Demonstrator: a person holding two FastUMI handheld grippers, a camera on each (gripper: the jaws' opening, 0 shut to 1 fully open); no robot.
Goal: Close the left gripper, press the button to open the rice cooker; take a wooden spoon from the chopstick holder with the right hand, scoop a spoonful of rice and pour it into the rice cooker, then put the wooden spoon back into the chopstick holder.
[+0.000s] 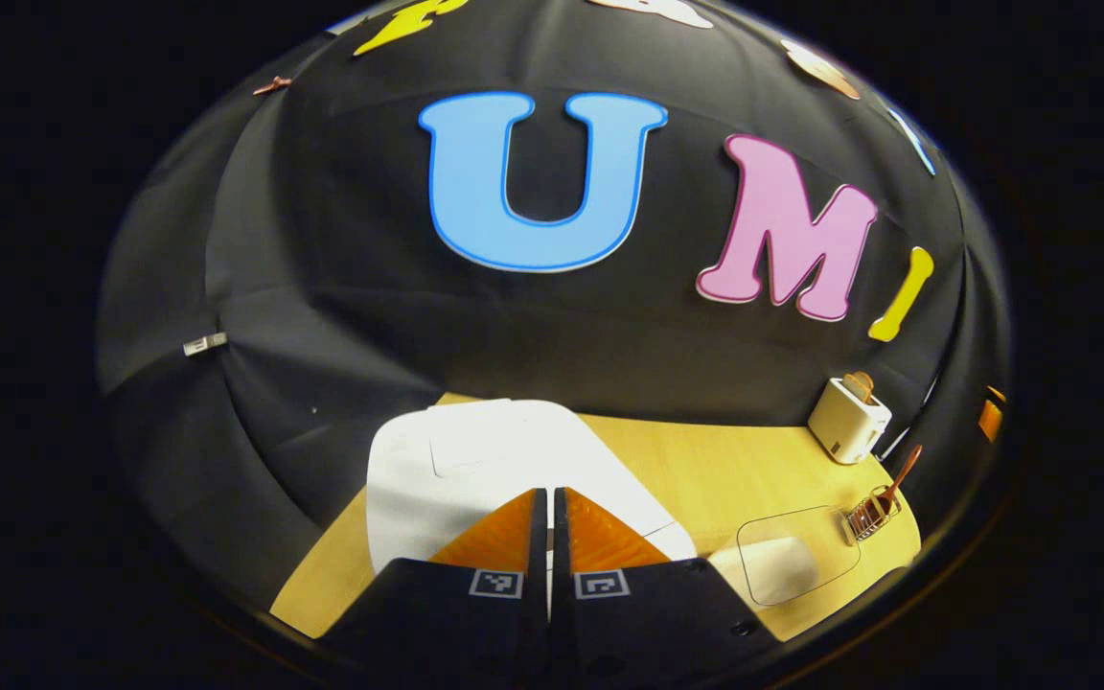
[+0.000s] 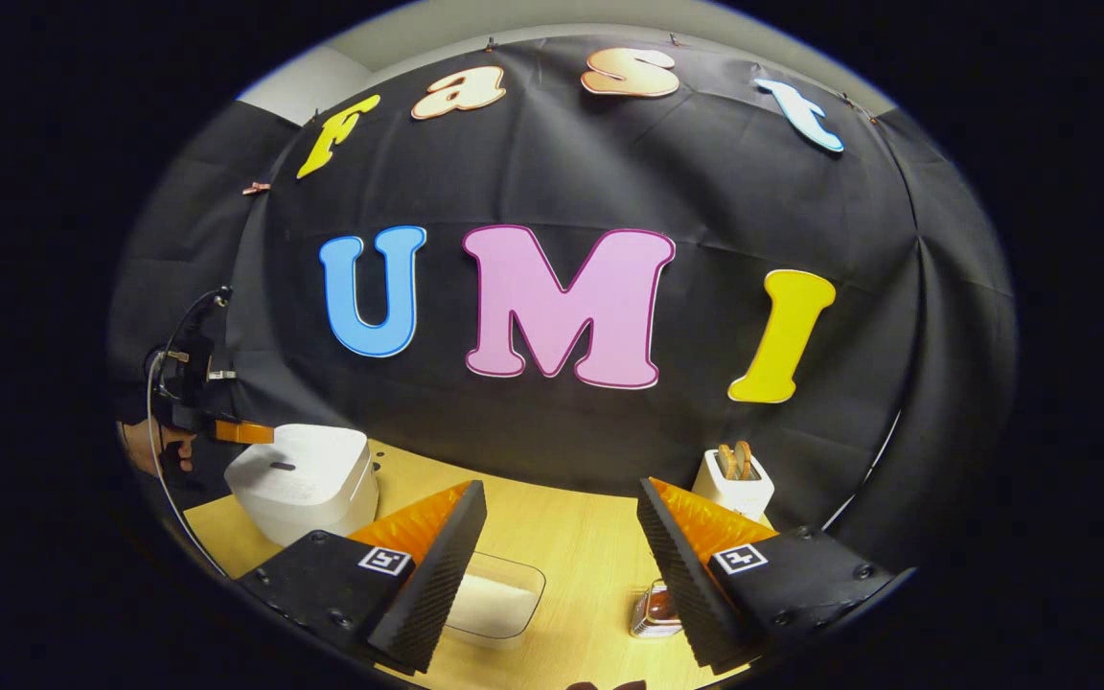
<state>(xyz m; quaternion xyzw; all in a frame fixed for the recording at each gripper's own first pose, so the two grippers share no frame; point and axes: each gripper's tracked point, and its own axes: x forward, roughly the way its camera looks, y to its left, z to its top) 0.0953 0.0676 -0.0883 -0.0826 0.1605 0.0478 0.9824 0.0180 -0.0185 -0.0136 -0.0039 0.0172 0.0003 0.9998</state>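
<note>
My left hand-held gripper (image 1: 549,498) has its fingers pressed together with nothing between them, and it hangs just above the closed lid of the white rice cooker (image 1: 485,460), which stands near the desk's (image 1: 705,470) left edge. Whether the tips touch the lid I cannot tell. In the right gripper view I see that same hand-held gripper above the cooker's left side, held by my hand (image 2: 154,446).

My right hand-held gripper (image 2: 562,537) is spread wide and empty, above the near middle of the desk. Below its left finger sits the clear container of rice (image 2: 504,599), near the front edge. The wire chopstick holder (image 1: 870,516) stands towards the right edge, the wooden spoon (image 1: 900,476) leaning upright in it. A white toaster (image 2: 732,487) with bread stands at the back edge.
</note>
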